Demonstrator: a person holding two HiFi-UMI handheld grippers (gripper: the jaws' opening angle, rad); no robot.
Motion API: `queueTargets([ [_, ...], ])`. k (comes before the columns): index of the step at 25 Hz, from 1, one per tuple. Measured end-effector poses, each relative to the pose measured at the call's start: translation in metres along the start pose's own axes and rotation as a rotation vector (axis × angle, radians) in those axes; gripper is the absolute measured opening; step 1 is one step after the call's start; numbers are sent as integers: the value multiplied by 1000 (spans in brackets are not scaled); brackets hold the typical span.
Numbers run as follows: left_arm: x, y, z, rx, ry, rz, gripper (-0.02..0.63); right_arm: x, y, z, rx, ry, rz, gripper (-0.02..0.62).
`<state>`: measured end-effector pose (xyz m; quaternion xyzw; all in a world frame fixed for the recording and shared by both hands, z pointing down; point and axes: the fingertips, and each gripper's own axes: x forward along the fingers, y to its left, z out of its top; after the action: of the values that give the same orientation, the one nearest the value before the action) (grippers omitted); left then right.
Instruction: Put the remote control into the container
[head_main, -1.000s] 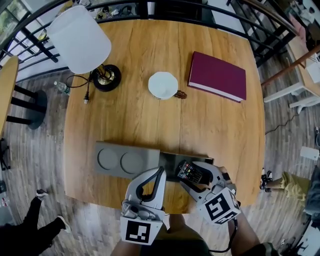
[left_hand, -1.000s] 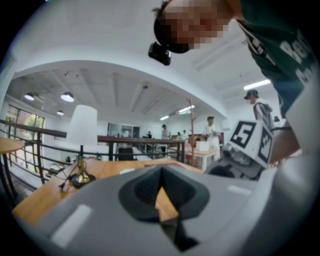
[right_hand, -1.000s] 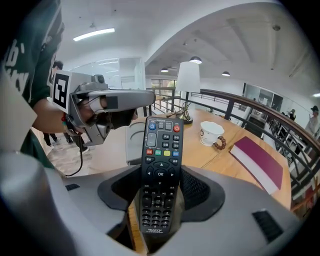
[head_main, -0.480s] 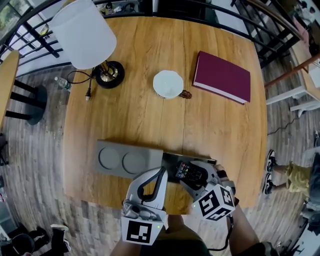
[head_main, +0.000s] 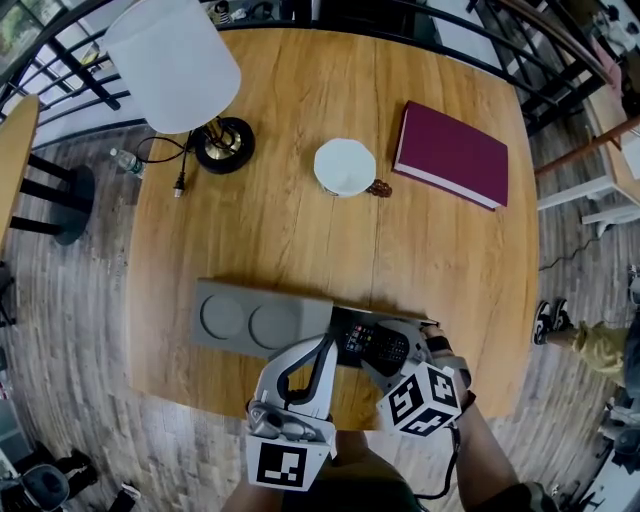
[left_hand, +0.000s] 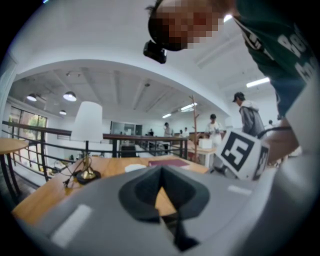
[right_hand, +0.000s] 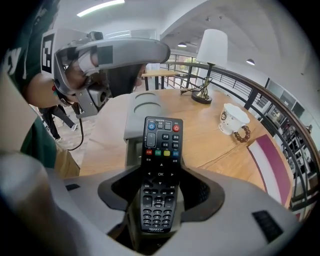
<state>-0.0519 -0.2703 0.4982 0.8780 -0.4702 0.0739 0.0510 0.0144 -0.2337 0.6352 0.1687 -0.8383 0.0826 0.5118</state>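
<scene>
Right gripper view: right gripper (right_hand: 161, 182) clamped on the remote control (right_hand: 161, 145) — its far end held over the open right end of the grey container (head_main: 260, 320). Left gripper (left_hand: 160, 170) — jaws together, nothing between them.

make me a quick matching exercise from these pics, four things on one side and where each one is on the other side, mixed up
Things:
1. remote control
2. maroon book
3. lamp
4. white cup

Places:
a. far left corner of the table
b. lying flat at the far right of the table
c. held between the jaws of the right gripper
d. far middle of the table, between lamp and book

Pairs: 1-c, 2-b, 3-a, 4-d
</scene>
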Motion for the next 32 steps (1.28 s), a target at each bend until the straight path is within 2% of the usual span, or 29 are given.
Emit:
queueTargets([
  [6, -2, 2, -3, 3, 5, -6, -2, 16, 3, -12, -70, 111, -2, 255],
  [16, -8, 5, -4, -16, -15, -36, -2, 41, 5, -27, -103, 243, 22, 250],
  [21, -10, 10, -5, -18, -16, -20, -2, 47, 9, -32, -165, 298, 35, 250],
  [24, -10, 13, -5, -16, -14, -18, -2, 50, 9, -32, -176, 312, 41, 250],
  [28, -10, 13, -7, -20, -11, -14, -3, 51, 9, -32, -123, 285, 75, 247],
  [32, -10, 6, -6, -17, -11, -31, -3, 46, 8, -33, -120, 276, 64, 249],
])
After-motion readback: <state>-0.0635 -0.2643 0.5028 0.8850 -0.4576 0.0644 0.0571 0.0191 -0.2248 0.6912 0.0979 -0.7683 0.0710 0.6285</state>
